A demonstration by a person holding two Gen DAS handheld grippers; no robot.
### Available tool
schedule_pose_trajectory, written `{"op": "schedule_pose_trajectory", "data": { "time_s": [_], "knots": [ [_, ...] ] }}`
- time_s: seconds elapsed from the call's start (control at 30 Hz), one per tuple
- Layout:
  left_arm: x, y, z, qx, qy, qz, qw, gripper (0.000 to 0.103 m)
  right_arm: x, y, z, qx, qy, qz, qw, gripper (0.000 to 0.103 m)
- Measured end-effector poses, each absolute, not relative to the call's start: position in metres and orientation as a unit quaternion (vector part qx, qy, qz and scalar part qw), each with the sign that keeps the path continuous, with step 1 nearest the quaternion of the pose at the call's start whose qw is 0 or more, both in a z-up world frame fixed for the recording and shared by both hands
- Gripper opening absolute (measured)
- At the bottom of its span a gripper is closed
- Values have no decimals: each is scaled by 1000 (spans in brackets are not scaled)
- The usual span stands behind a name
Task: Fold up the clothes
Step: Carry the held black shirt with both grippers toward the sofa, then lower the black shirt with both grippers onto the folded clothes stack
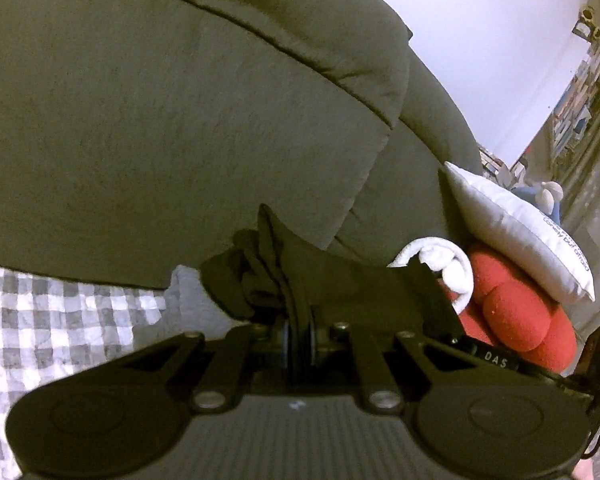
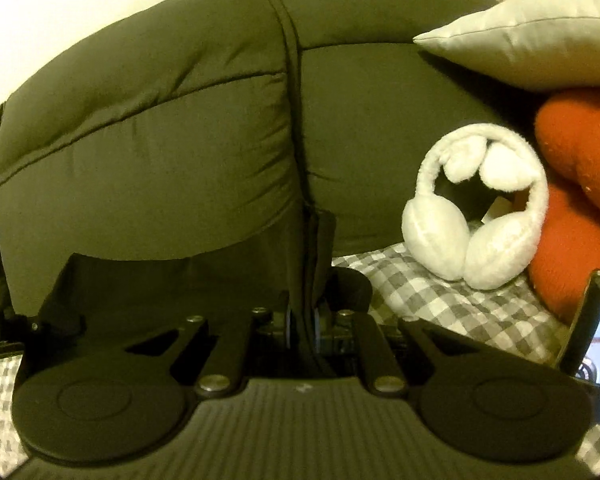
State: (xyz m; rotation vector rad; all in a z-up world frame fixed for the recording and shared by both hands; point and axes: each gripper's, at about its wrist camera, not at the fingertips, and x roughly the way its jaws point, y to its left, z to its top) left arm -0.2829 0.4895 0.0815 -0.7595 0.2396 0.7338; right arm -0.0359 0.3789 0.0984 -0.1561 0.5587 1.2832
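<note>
both the left tool (image 1: 298, 336) and right tool (image 2: 302, 330) are pinching thin edges of the puffy olive-green quilted jacket (image 2: 160, 140), so that slick padded fabric could easily slide out mid-fold and flop onto the grey checked bedsheet (image 2: 440, 292)

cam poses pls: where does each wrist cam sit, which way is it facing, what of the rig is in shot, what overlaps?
Left wrist: on the left gripper, facing along its fingers at the olive puffer jacket it pinches; linkage shows.
Right wrist: on the right gripper, clamped on the jacket's seam, facing the white earmuffs.
Shared: jacket, earmuffs, white pillow, red cushion, checked sheet.
</note>
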Motion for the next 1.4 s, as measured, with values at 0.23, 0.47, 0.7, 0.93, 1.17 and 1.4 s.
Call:
{"op": "schedule_pose_trajectory", "data": {
  "time_s": [0.23,0.47,0.7,0.93,1.17,1.4],
  "knots": [
    [-294,493,82,-369,104,343,858,9,-35,385,96,-35,275,596,754,11],
    [-299,494,79,-375,97,341,856,9,-29,383,94,-8,297,598,744,11],
    [-302,501,73,-369,97,347,857,9,-31,391,96,-14,297,599,743,11],
    [-302,500,70,-359,112,355,856,9,-31,396,85,-39,297,592,749,20],
    [-307,500,76,-368,105,342,858,9,-28,395,85,-31,297,580,757,20],
    [-314,496,85,-338,83,375,860,16,-37,383,95,-29,246,553,796,44]
  ]
}}
